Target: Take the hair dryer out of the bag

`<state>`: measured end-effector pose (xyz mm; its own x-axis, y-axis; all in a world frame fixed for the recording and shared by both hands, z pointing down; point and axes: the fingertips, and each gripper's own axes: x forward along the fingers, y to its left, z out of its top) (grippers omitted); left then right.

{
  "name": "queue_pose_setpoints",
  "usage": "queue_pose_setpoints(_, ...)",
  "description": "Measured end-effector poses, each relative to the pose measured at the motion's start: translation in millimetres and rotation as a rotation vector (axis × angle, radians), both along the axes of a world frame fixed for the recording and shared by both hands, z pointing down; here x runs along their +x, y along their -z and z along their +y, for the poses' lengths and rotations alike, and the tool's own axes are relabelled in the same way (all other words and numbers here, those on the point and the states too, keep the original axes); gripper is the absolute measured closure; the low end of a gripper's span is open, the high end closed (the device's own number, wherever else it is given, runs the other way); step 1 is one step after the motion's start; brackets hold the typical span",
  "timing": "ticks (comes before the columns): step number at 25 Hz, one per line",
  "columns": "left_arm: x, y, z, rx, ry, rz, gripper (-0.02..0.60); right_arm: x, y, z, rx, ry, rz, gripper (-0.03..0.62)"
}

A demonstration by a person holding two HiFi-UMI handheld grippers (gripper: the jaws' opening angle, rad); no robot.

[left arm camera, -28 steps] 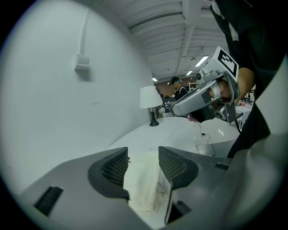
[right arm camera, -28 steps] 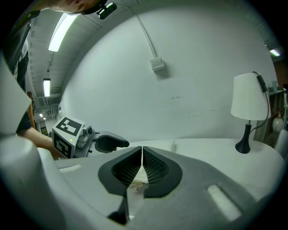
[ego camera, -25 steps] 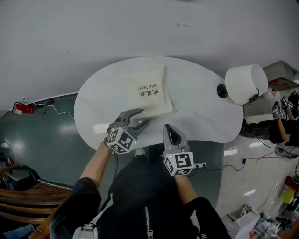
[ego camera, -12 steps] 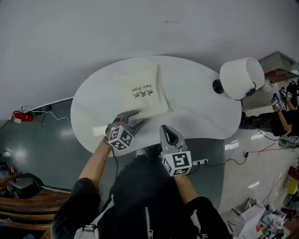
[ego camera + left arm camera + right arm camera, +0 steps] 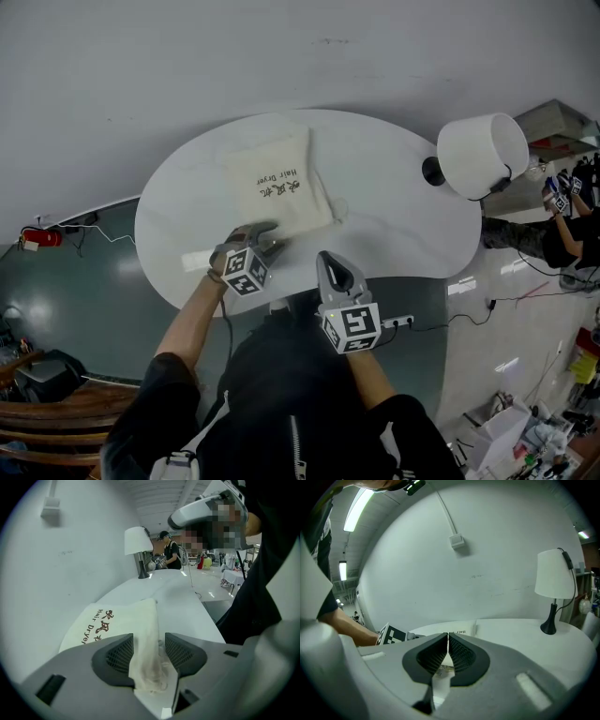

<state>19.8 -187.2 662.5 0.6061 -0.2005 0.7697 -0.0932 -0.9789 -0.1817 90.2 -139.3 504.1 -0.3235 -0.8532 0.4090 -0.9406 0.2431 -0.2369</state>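
A cream cloth bag [image 5: 272, 183] printed "Hair Dryer" lies flat on the white oval table [image 5: 394, 206]; the dryer itself does not show. My left gripper [image 5: 272, 236] sits low over the bag's near end, pointing steeply down. In the left gripper view its jaws [image 5: 149, 641] stand apart, and the bag's bunched near edge [image 5: 147, 665] lies between the pads, with the printed face [image 5: 108, 625] stretching beyond. My right gripper [image 5: 336, 265] hovers over the table's near edge, right of the bag, with its pads [image 5: 449, 641] pressed together on nothing.
A white-shaded lamp [image 5: 478, 155] on a black base stands at the table's right end. A plain wall runs behind the table. Right of the bag lies bare tabletop [image 5: 520, 639]. People are standing far off in the room at the right.
My left gripper has sunk toward the table, so the bag's near end now lies between its jaws. The right gripper has stayed where it was, shut.
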Motion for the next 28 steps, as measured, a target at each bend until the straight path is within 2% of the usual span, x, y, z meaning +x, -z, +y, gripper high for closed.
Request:
queue_pose_setpoints(8,-2,-19,-8,0.042,0.006,-0.058,0.382,0,-5,-2,-0.009,0.008,0.001,0.589)
queue_pose_setpoints(12,-2,-19,-7,0.038,0.003,-0.059,0.386,4,-7,-2,-0.015,0.007,0.0,0.589)
queue_pose_setpoints(21,-4,-19,-4,0.04,0.014,-0.045,0.48,-4,-20,-4,-0.038,0.04,0.001,0.589)
queue_pose_setpoints(22,-5,-18,-6,0.047,0.026,-0.041,0.523,-6,-23,-4,-0.043,0.046,0.002,0.589)
queue_pose_setpoints(23,-6,-16,-8,0.047,0.038,-0.035,0.534,-7,-25,-3,-0.048,0.052,0.003,0.589)
queue_pose_setpoints(28,-7,-8,-13,0.019,0.076,-0.004,0.545,-15,-33,-2,-0.064,0.076,0.007,0.589)
